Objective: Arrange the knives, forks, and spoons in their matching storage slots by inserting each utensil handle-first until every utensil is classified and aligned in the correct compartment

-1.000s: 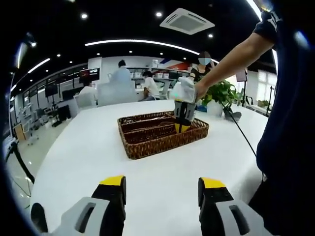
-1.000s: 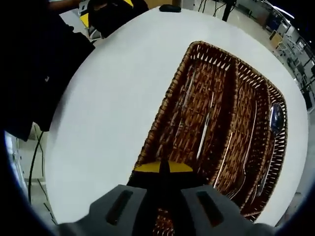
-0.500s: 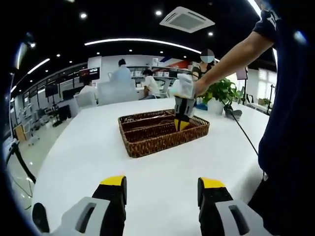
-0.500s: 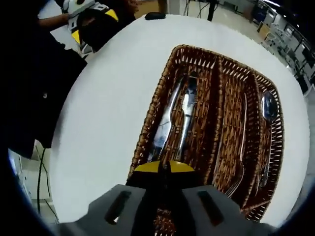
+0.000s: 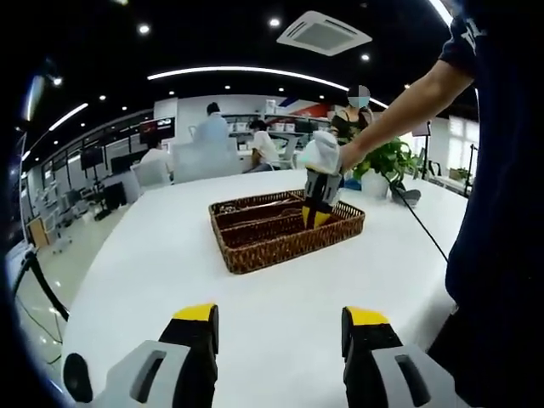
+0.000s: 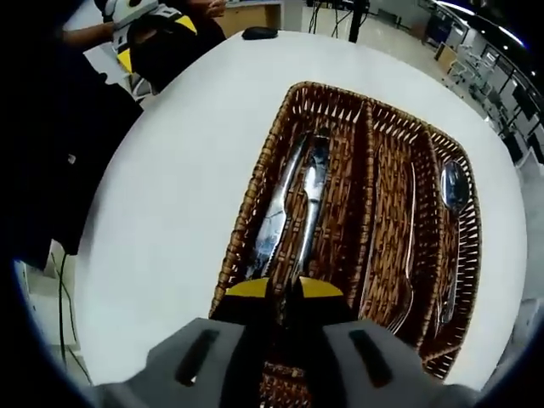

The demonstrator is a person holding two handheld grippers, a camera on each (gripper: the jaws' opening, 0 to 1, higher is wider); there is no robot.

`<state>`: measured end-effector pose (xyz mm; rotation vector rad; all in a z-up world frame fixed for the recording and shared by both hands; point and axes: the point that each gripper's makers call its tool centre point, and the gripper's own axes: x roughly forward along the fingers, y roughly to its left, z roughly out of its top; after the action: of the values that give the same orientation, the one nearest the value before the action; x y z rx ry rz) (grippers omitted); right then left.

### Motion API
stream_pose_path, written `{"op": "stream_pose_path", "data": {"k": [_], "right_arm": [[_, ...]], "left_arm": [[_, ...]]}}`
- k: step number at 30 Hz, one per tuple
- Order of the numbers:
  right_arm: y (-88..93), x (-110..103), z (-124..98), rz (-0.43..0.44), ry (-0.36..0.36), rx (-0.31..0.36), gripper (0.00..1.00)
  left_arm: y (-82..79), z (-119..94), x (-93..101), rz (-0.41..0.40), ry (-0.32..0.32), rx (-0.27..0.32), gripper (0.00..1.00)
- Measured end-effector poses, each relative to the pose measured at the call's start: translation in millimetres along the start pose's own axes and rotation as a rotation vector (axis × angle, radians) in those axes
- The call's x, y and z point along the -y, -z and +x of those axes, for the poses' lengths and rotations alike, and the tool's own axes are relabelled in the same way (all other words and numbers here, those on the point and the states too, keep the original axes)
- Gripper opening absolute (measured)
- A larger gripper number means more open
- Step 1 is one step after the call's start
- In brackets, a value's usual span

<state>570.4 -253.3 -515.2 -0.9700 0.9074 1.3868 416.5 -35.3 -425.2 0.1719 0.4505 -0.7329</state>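
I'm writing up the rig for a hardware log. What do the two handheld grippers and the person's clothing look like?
The left gripper has two black jaws with yellow tips, rising from light grey moulded bodies with slot-shaped openings. The right gripper matches: grey body, black jaws, yellow tips; in the left gripper view it carries a pale grey housing. The person wears a dark short-sleeved top.

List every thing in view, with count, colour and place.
wicker tray: one, brown, three compartments, on the table
table: one, white, round-edged
knives: two, silver, side by side in the tray's left compartment in the right gripper view
fork: one, silver, middle compartment
spoon: at least one, silver, right compartment
potted plant: one, green, far table edge
left hand-held gripper: yellow-tipped, jaws apart above the table
right hand-held gripper: yellow-tipped, jaws together above the tray's near end
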Motion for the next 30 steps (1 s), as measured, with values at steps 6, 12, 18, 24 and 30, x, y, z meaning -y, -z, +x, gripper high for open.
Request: {"op": "stream_pose_path", "data": {"k": [6, 12, 18, 24, 30], "right_arm": [[-1.0, 7.4, -1.3, -0.002, 0.039, 0.007, 0.12], [-3.3, 9.6, 0.6, -0.008, 0.058, 0.012, 0.13], [-0.9, 4.7, 5.1, -0.018, 0.055, 0.002, 0.13], [-0.6, 5.7, 2.6, -0.007, 0.060, 0.008, 0.13], [-0.3, 5.9, 0.3, -0.005, 0.063, 0.009, 0.14]], "left_arm": [[-10.2, 0.9, -2.0, 0.002, -0.004, 0.017, 0.61], [-14.9, 3.4, 2.1, 0.007, 0.007, 0.014, 0.61], [-13.7, 2.4, 3.8, 0.009, 0.010, 0.007, 0.61], [-13.8, 1.2, 4.2, 0.013, 0.011, 0.004, 0.61], [-15.2, 1.3, 6.7, 0.015, 0.015, 0.003, 0.61]]}}
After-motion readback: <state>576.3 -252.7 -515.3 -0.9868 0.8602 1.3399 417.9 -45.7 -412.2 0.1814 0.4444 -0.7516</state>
